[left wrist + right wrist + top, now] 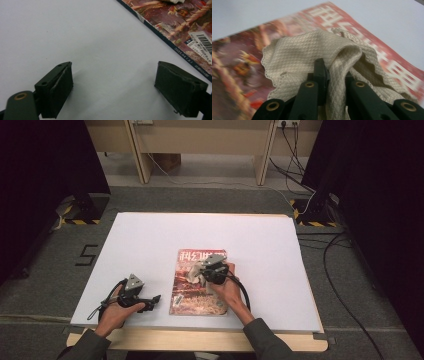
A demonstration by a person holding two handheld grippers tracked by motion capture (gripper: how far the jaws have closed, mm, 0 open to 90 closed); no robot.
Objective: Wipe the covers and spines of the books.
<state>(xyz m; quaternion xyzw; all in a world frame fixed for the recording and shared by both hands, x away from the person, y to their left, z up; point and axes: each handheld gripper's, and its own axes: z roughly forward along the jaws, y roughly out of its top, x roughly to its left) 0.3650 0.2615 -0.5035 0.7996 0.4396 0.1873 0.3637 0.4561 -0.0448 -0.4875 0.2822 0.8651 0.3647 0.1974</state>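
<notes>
Here, right gripper (pixel 204 269) over magazine (pixel 186 295) at table (pixel 150 235) centre, jaws clamped on beige cloth (pixel 307 55); left gripper (pixel 150 301) at 8 o'clock, low, jaws apart, nothing between.

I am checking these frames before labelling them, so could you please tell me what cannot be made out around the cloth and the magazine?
- Magazine cover: in the high view the right gripper, hand and cloth hide its middle; in the right gripper view it is blurred.
- Barcode label: in the left gripper view it is cut off by the edge, print too small to read.
- Cloth's full shape: bunched between the jaws in the right gripper view.
- Left gripper: in the high view its jaws are too small to judge.
</notes>
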